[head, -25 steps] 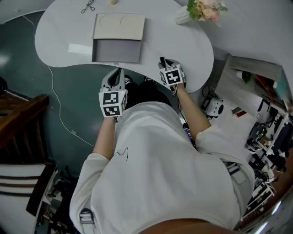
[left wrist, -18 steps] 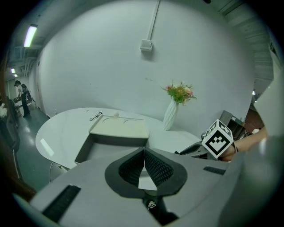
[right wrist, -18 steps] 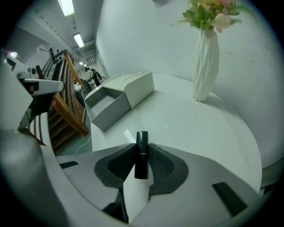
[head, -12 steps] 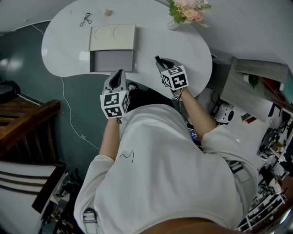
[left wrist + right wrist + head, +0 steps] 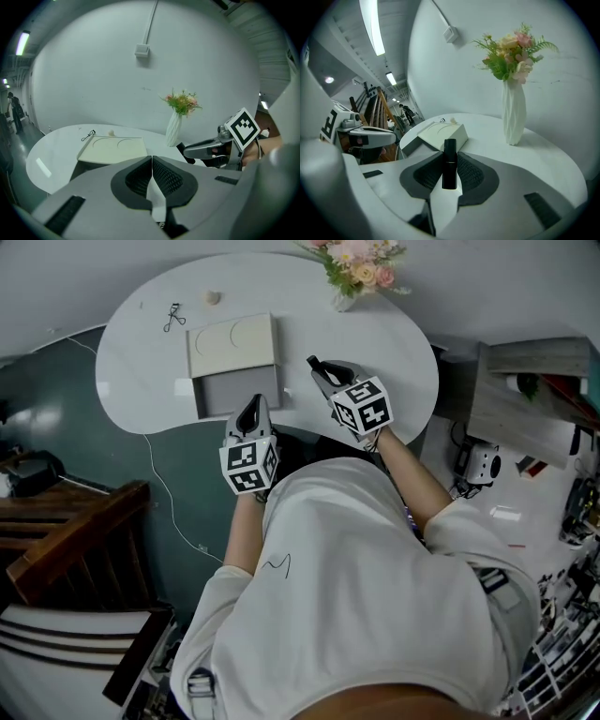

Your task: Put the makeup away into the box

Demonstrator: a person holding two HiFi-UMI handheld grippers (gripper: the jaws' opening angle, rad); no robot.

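My right gripper [image 5: 315, 365] hangs above the white table [image 5: 394, 343], right of the box. Its jaws have just closed and are shut on a black makeup tube [image 5: 449, 161], which stands upright between the pads [image 5: 466, 173]. The box [image 5: 234, 345] has a cream lid with two round dents, and its grey drawer [image 5: 239, 390] is pulled open toward me. My left gripper [image 5: 251, 411] sits at the table's near edge just in front of the drawer, shut with nothing in it [image 5: 152, 161]. The right gripper [image 5: 206, 149] also shows in the left gripper view.
A white vase of flowers [image 5: 352, 268] stands at the table's far side. An eyelash curler [image 5: 173, 315] and a small beige object [image 5: 214, 298] lie beyond the box. A wooden chair [image 5: 66, 540] is at my left; cluttered shelves [image 5: 562, 474] at my right.
The right gripper has risen off the table edge and tilted up with the black tube. The left gripper has moved forward to the drawer's front.
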